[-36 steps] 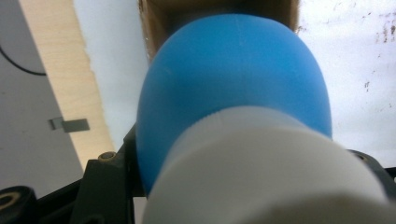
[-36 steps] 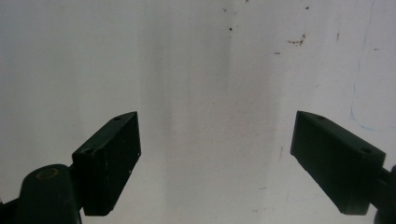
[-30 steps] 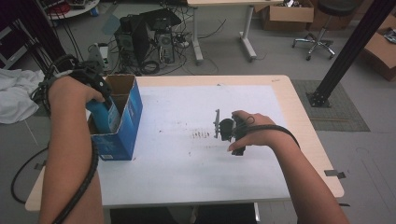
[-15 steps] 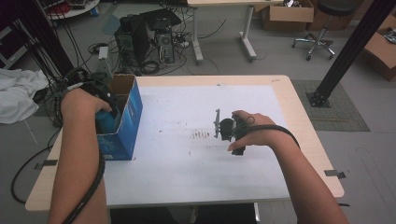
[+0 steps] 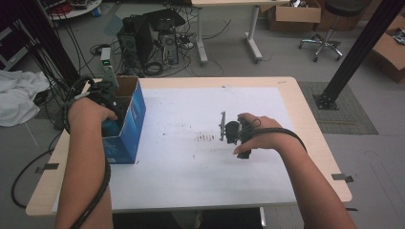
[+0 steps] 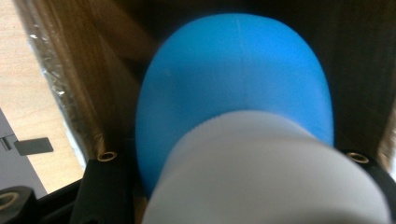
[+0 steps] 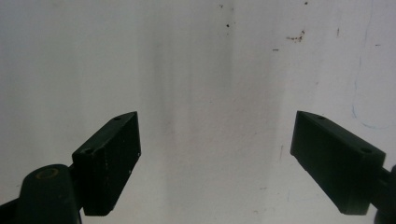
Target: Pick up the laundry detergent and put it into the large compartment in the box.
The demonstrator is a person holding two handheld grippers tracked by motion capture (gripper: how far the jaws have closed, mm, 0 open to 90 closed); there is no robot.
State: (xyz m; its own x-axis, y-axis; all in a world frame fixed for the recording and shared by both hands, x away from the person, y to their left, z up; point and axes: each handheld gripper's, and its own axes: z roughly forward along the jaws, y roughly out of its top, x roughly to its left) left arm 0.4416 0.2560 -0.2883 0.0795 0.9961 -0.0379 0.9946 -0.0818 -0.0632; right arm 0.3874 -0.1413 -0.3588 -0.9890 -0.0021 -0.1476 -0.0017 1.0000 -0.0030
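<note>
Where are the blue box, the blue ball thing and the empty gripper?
Blue box [image 5: 135,125]: high view, its blue side wall.
Blue ball thing [image 6: 233,79]: left gripper view, its rounded top.
Right gripper [image 7: 215,161]: right gripper view, midway between open jaws.

White table sheet [image 5: 191,176] (stained), computer towers [image 5: 150,40] behind

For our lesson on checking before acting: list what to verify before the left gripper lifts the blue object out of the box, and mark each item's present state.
1. Left gripper inside the box: ok.
2. Fingers shut on the blue object: ok.
3. Object clear of the box walls: cannot tell.
4. Right gripper open, holding nothing: ok.
5. Right gripper apart from the box, over the white sheet: ok.
6. Left cable free of the box: cannot tell.
</note>
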